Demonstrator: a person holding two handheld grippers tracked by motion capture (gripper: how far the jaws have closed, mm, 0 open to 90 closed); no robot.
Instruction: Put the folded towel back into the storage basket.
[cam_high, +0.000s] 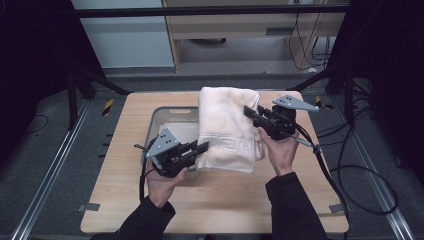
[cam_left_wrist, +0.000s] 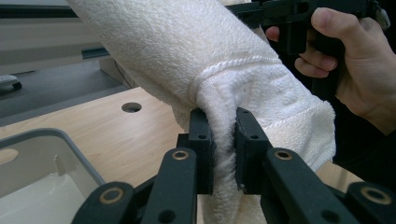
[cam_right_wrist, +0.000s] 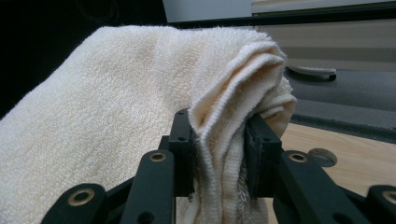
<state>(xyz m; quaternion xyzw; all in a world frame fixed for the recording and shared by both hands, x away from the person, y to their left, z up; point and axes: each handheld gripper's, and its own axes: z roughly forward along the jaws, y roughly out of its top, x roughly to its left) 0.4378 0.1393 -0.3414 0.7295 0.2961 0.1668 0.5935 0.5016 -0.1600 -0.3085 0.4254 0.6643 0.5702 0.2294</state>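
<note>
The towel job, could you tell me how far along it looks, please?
Done: the white towel is folded. In hand: the left gripper and right gripper each pinch an edge, holding it off the table. Left, probably: setting it into the grey bin.

Dim surroundings, table lit; close-ups sharp, backgrounds soft.

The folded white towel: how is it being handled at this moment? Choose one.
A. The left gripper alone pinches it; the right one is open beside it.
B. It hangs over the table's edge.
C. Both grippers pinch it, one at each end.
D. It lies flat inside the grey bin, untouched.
C: the left gripper has its jaws clamped on a fold of the towel, and the right gripper clamps the layered edge at the other end.
</note>
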